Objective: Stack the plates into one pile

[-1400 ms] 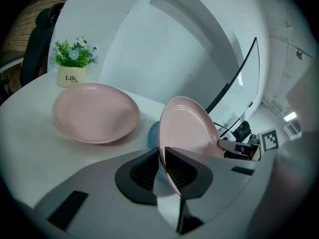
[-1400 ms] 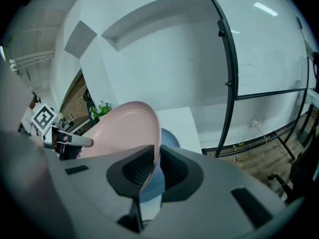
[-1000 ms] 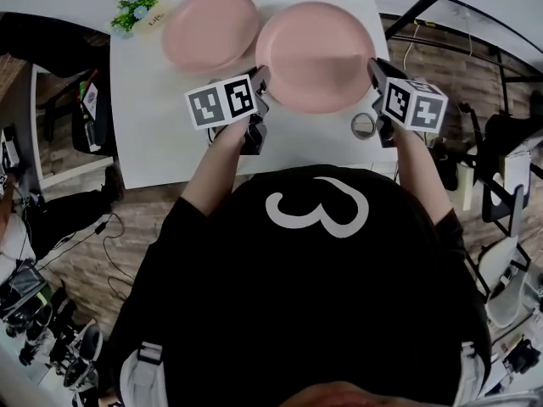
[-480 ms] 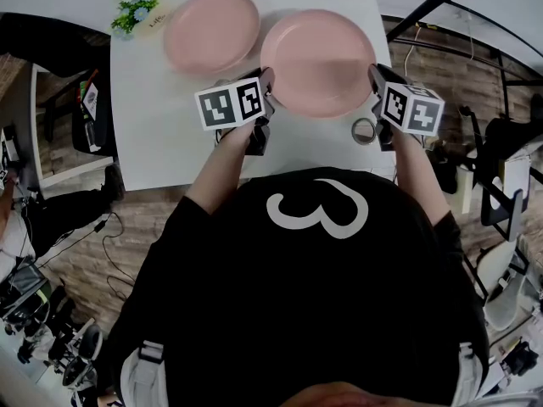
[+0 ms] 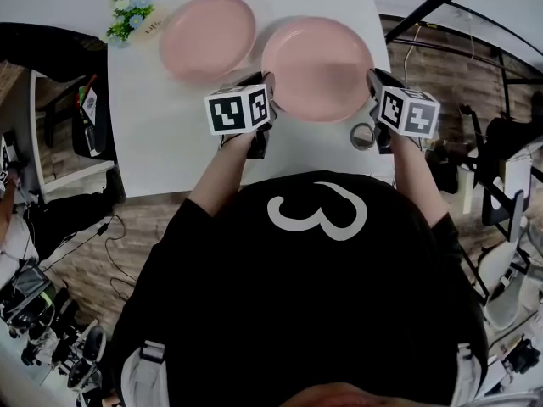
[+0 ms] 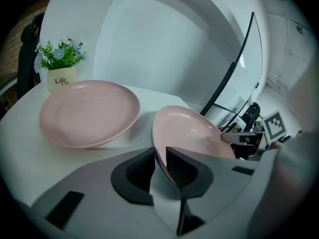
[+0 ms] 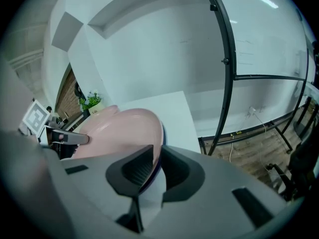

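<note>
On the white rectangular table (image 5: 153,117), two round pink plates, unstacked: the right-hand pink plate (image 5: 318,66) lies just beside the left-hand pink plate (image 5: 206,34). The left gripper (image 6: 160,158) straddles the right-hand plate's near-left rim, the right gripper (image 7: 155,161) its right rim. Both pairs of jaws have just been opening, pads slack round the rim.

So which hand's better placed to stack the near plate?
Left, probably: left gripper and right gripper have both just been opening around the near plate rim, but left sits beside the other plate.
</note>
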